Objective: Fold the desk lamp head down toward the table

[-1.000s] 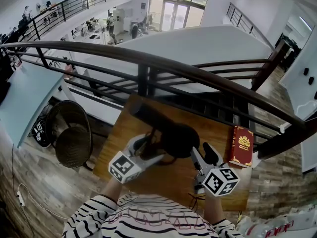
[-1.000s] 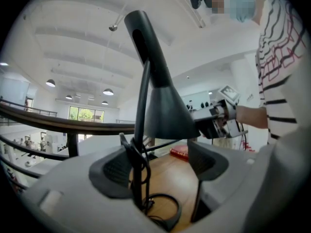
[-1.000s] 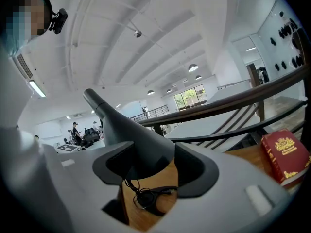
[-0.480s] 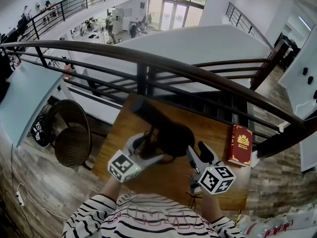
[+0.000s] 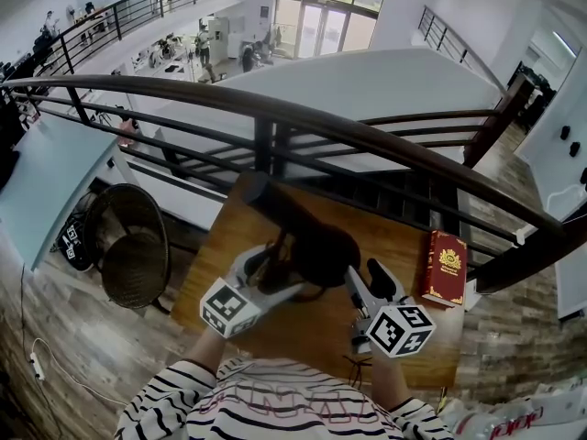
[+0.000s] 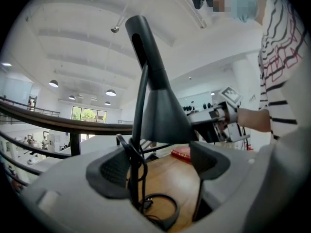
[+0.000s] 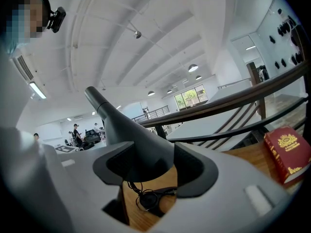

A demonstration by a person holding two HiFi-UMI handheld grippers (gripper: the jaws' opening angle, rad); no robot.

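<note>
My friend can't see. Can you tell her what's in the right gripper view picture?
The right hand-held gripper grips a dark grey cone-shaped lamp head between its two jaws, above a wooden table where a coiled black cable lies. A red book with gold print lies at the right, and a dark railing runs behind.
</note>
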